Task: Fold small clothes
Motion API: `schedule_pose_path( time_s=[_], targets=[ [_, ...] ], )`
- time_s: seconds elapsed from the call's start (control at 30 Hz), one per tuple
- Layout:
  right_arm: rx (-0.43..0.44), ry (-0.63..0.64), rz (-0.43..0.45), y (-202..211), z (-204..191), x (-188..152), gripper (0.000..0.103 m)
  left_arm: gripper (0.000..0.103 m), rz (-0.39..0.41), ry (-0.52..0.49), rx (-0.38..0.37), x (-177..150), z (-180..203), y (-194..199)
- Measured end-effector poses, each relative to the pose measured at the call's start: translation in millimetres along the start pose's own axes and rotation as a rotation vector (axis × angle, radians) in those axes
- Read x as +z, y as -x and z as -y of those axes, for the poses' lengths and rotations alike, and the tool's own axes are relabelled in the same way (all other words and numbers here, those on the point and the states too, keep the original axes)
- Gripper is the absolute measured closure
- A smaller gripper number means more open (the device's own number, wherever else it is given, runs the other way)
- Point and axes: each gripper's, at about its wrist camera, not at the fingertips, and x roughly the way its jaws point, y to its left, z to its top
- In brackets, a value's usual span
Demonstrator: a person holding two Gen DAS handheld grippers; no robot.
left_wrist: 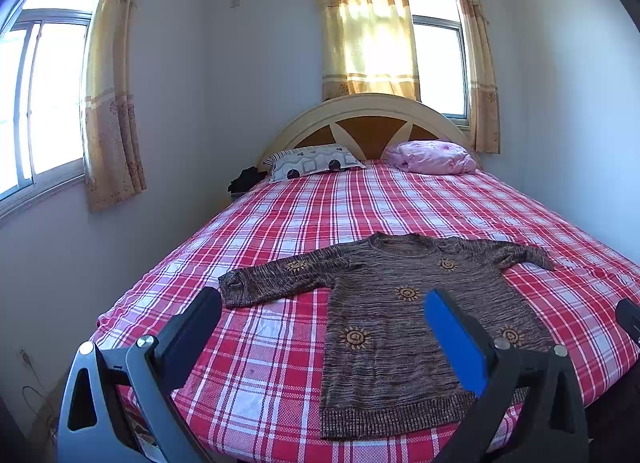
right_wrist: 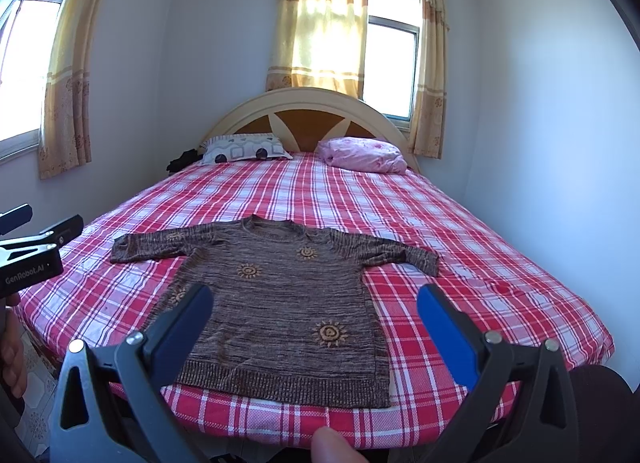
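Note:
A small brown knit sweater (left_wrist: 404,315) (right_wrist: 280,303) with orange sun motifs lies flat, face up, near the foot of the bed, both sleeves spread out sideways and its hem toward me. My left gripper (left_wrist: 324,303) hangs open above the bed's near edge, over the sweater's left half and the bare sheet, holding nothing. My right gripper (right_wrist: 316,299) is open too, held above the sweater's hem with its fingers apart and empty. The left gripper (right_wrist: 44,227) also shows at the left edge of the right wrist view.
The bed (left_wrist: 400,199) carries a red and white plaid sheet, a patterned pillow (left_wrist: 316,161) and a pink bundle (left_wrist: 434,157) by the headboard (left_wrist: 360,123). Walls close in on both sides. A finger (right_wrist: 332,445) and a hand (right_wrist: 14,347) show near the right wrist camera.

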Motion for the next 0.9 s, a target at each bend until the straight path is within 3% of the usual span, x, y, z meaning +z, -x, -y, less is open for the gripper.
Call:
schedule_pose_path(
  time_s=[0.9],
  targets=[
    [0.003, -0.001, -0.006, -2.2, -2.5, -2.9, 0.0, 0.001, -0.016, 0.009, 0.002, -4.1, -2.1, -7.1]
  ],
)
